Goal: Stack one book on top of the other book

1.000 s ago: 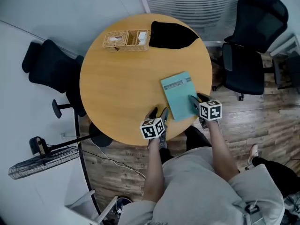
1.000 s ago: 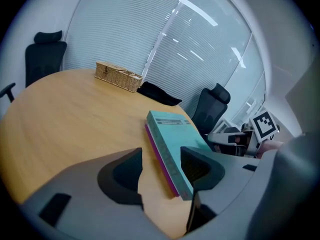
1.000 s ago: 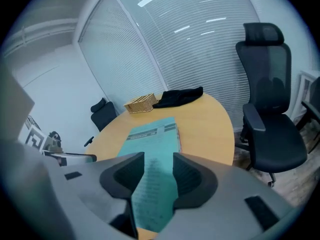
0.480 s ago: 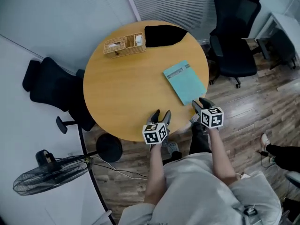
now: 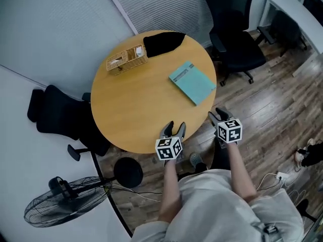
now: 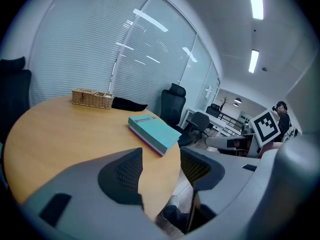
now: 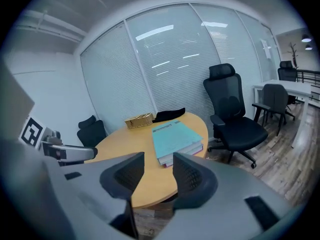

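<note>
A teal-covered book (image 5: 192,82) lies on another book near the right edge of the round wooden table (image 5: 136,105); in the right gripper view the stack (image 7: 176,141) shows a second book beneath the teal one. From the left gripper view the stack (image 6: 152,132) lies ahead on the table. My left gripper (image 5: 174,130) hangs open at the table's near edge, nothing between its jaws. My right gripper (image 5: 218,116) is open and empty, off the table over the floor, well back from the books.
A wicker basket (image 5: 126,58) and a black cloth (image 5: 162,42) sit at the table's far side. Black office chairs stand at the right (image 5: 233,34) and left (image 5: 55,116). A floor fan (image 5: 58,205) stands at the lower left. A person (image 6: 281,115) stands far off in the left gripper view.
Both grippers have drawn back from the books toward the person; the right one has left the teal book's edge and now hangs off the table. The books stay stacked.
</note>
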